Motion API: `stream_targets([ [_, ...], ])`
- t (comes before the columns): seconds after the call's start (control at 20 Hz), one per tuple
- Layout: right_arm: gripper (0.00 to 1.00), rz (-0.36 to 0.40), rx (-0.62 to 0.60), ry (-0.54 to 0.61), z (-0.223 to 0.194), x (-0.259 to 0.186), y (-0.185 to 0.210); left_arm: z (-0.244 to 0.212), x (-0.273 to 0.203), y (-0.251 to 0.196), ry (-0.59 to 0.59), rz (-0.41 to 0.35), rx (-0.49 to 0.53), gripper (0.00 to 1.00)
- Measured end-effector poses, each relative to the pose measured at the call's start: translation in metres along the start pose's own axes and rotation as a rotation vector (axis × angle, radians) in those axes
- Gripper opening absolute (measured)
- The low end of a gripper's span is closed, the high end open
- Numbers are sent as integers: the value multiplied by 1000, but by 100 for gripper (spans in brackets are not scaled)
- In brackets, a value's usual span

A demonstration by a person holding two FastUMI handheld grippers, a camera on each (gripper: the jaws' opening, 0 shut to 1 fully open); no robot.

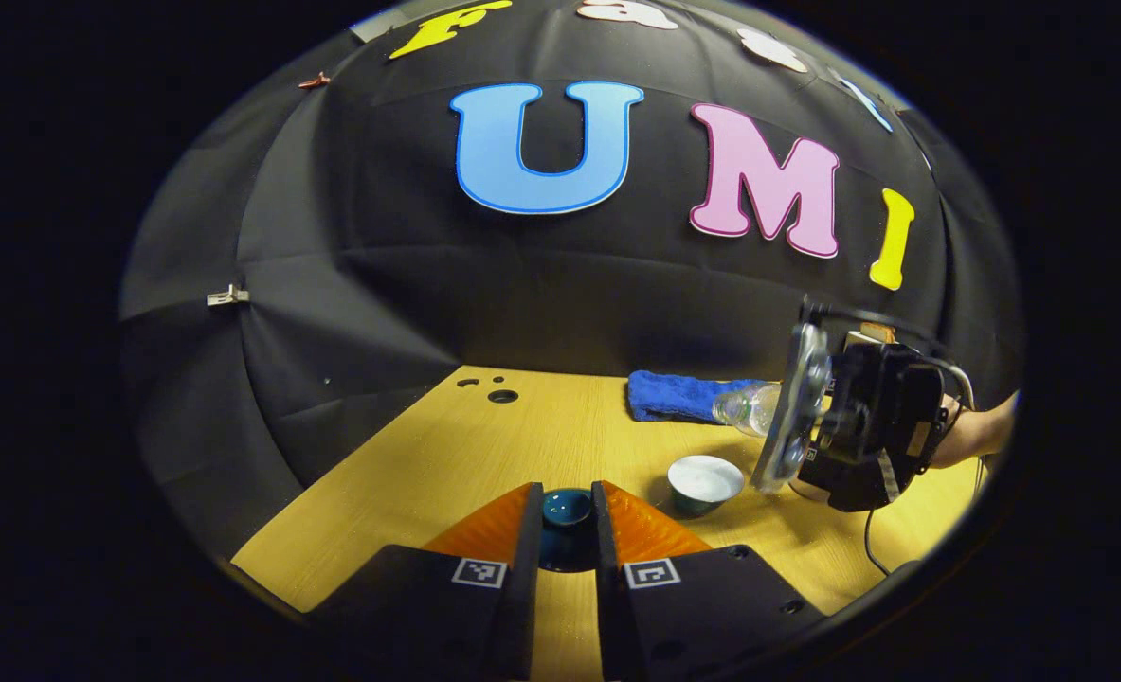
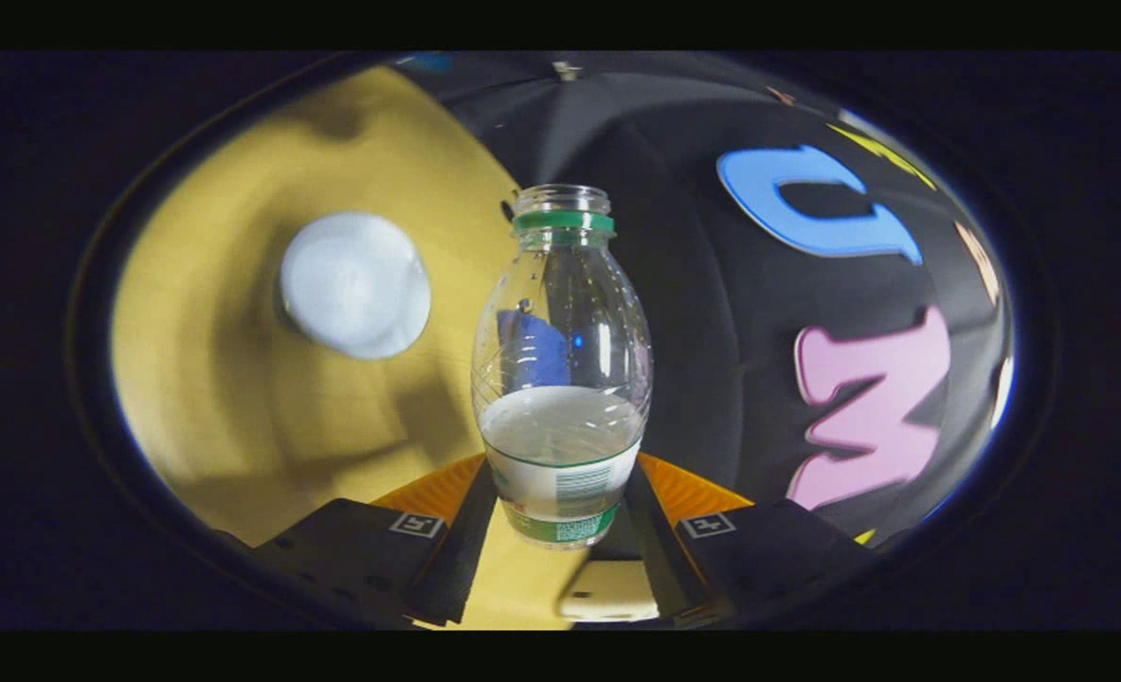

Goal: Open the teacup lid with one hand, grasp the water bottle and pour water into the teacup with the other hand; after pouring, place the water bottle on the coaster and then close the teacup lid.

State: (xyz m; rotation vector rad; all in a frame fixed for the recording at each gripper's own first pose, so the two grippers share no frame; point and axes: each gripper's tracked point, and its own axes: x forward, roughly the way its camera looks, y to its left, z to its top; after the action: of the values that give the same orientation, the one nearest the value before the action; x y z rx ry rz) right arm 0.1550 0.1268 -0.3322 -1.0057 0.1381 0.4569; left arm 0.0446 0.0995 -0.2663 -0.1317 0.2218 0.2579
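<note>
In the left gripper view my left gripper (image 1: 566,516) is shut on the dark teal teacup lid (image 1: 566,507), held just above the table. The open teacup (image 1: 704,479), white inside, stands to its right. Beside and above the cup, my right gripper (image 1: 792,426) holds the clear water bottle (image 1: 748,407) tipped over, its neck pointing left. In the right gripper view my right gripper (image 2: 560,478) is shut on the bottle (image 2: 560,379). The bottle is uncapped, has a green neck ring and holds water in its lower part. The teacup (image 2: 356,284) lies to the upper left of the bottle's mouth.
A blue cloth pad (image 1: 674,393) lies at the back of the yellow wooden table (image 1: 446,474), behind the cup. Small round holes (image 1: 501,396) mark the table's far left. A hand (image 1: 982,431) holds the right gripper, and a cable (image 1: 871,549) trails below it.
</note>
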Motion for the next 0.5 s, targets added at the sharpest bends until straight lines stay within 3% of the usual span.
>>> stream_targets([
  [0.15,75,89,271,-39,15,-13,13,-1,4,-4,-1,0,-1,31],
  [0.5,75,143,851,-139,39,-34,-4,1,14,-19,11,-16,27,31],
])
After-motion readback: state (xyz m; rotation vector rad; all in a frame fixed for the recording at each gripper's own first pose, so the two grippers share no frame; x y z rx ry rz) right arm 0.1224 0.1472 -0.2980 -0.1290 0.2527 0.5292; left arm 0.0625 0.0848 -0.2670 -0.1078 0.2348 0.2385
